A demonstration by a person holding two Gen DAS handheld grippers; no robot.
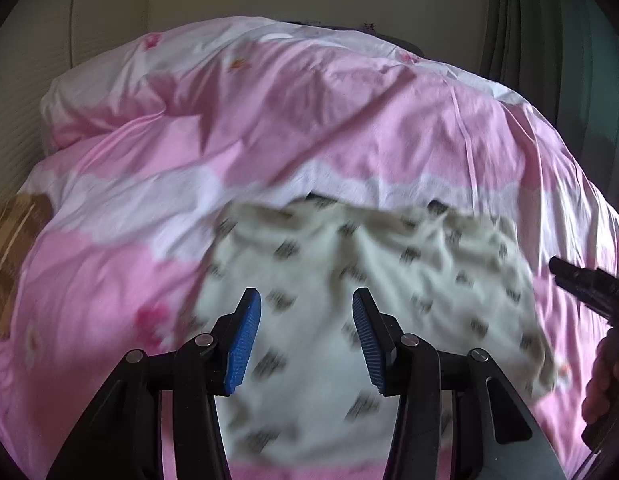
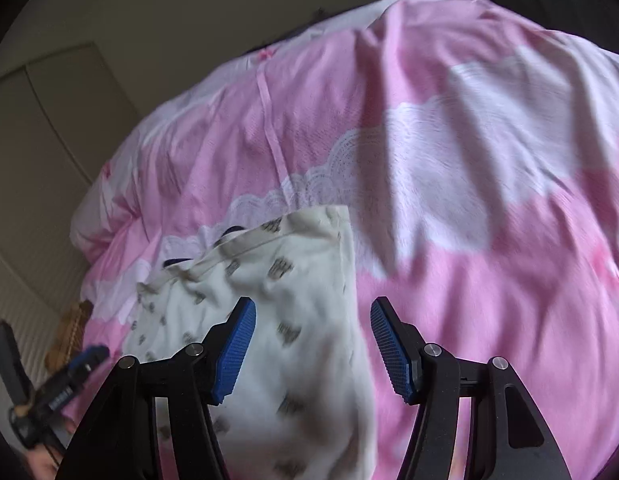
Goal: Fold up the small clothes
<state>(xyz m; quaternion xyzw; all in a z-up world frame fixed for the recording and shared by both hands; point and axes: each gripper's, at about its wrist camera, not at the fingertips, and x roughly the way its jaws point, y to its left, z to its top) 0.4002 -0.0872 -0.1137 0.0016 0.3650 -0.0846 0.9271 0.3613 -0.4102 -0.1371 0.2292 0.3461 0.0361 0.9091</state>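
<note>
Hovering spread, empty: left claw [image 1: 306, 334] & right claw [image 2: 312, 344] over white garment [image 1: 349, 280] w/ unreadable print.

Garment [image 1: 349, 280] flat on duvet [image 1: 309, 120]

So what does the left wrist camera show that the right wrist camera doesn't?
Only the left wrist view shows the garment's left edge, grey-green curtains, and the right tongs' black tip at far right. Only the right wrist view shows the white printed garment's straight right edge, the duvet's lace-print scallops, and a blue pad on the left tongs. Both show the pink duvet, the garment lying on it, and open tongs.
</note>
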